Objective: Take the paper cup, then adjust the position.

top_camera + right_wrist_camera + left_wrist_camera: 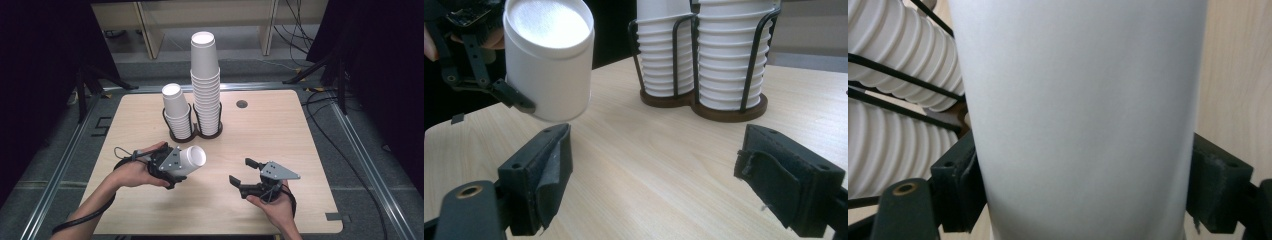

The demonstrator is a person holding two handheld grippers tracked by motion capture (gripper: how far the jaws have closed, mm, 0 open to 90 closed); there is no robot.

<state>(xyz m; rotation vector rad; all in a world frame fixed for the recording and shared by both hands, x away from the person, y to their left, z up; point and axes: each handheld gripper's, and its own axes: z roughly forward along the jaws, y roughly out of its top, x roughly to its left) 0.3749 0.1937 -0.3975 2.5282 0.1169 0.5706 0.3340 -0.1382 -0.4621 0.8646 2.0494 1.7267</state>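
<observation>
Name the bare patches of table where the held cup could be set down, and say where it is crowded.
Free: the wood between the left gripper holding the cup and the open right gripper; also right of the cup holder, around the grommet hole. Crowded: the back-left, with both cup stacks.

Worktop [280, 150]: pale wood-grain surface, smooth, faint sheen. Single cup [189, 161]: white paper, matt, smooth wall, rolled rim. Stacked cups [205, 80]: the same matt white paper, rims forming ridges. Cup holder [751, 55]: thin black wire, slightly glossy, on a dark brown wood-look base. Left tongs [1088, 200]: black matt plastic with rough dark pads. Right tongs [651, 175]: the same, pad covering wrinkled and frayed at the edges; grey matt plate on top.
</observation>
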